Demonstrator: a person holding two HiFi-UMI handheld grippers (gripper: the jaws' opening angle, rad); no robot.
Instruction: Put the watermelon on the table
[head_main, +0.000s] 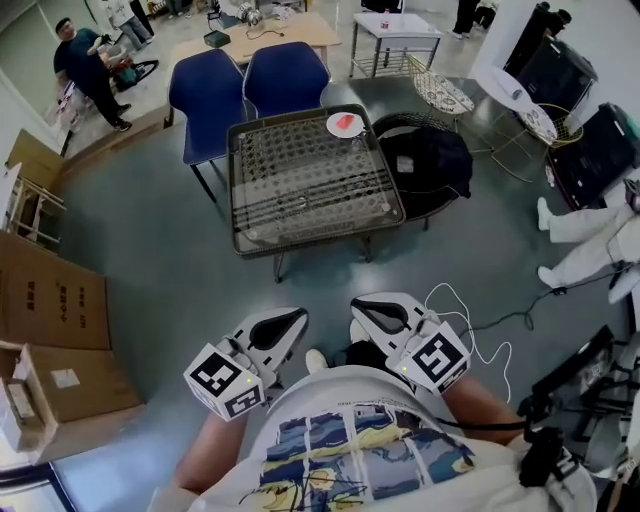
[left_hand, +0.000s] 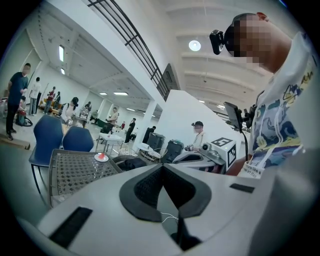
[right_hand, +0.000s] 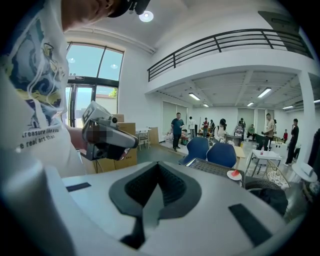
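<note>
You held the left gripper (head_main: 290, 325) and the right gripper (head_main: 368, 308) close to your chest, both clenched on nothing. The watermelon slice (head_main: 343, 123) lay on a white plate (head_main: 330, 127) at the far right corner of the mesh-topped table (head_main: 300, 178). It was well ahead of both grippers (the right seemed nearer). Its long axis was too small to tell.

At upper centre, the watermelon (head_main: 343, 122) on the worktop (head_main: 236, 190) is showing too small for detail. Lower down, marker cubes (head_main: 225, 380) are hiding the hands holding the left claw (head_main: 296, 318) and right claw (head_main: 360, 306).
</note>
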